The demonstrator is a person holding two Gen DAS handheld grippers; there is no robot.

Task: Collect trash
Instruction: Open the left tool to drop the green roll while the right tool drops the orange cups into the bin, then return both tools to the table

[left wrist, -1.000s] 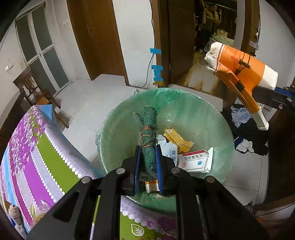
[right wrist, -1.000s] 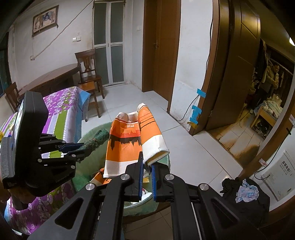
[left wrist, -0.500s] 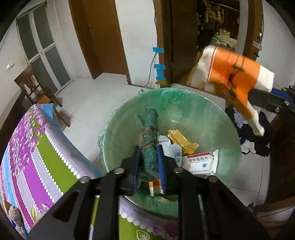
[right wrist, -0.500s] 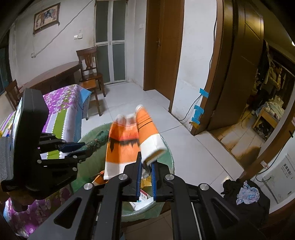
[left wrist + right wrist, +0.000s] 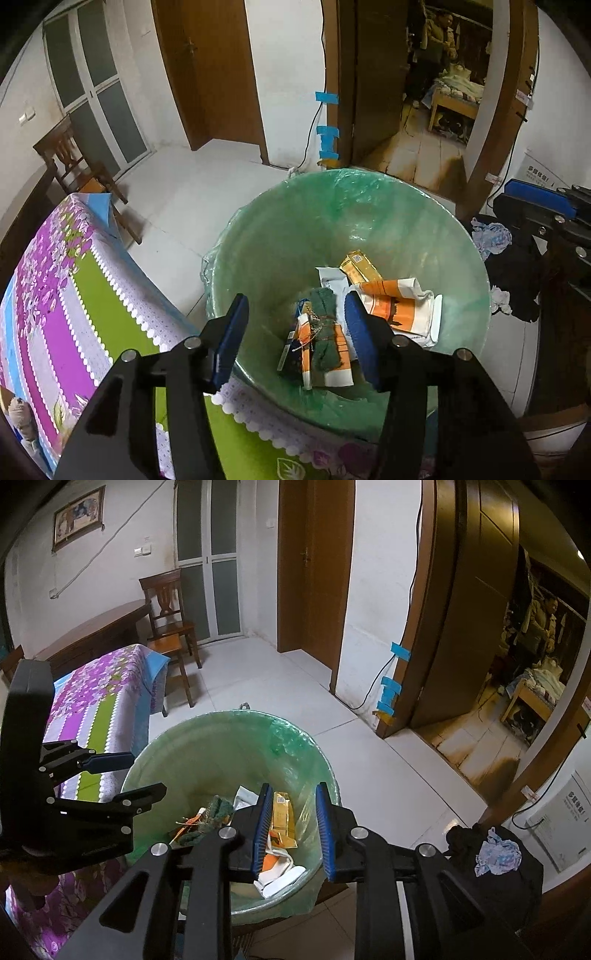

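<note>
Your left gripper (image 5: 295,332) stands with its jaws spread wide, nothing between the blue pads, poised above the near side of the trash bin (image 5: 258,236). Your right gripper (image 5: 291,827) is likewise parted, about half as wide again as the yellow packet seen through the gap, and holds nothing; it hangs over the bin's right-hand rim.

All visible trash lies in the bottom of the bin. The green scrubber bundle (image 5: 325,332), bound with wire, rests on an orange-and-white wrapper at the near side of the bin floor. The orange-and-white bag (image 5: 399,306) lies crumpled to the right of the bundle, touching the bin wall. The yellow packet (image 5: 360,266) sits behind the bag, toward the bin's far side, beside a white paper.

The bin's green liner (image 5: 288,738) folds over the rim all round. The table with the floral cloth (image 5: 55,295) abuts the bin on its left and near sides. Beyond the bin lies open tiled floor (image 5: 280,686); a dark clothes pile (image 5: 491,853) lies on the floor to the bin's right.
</note>
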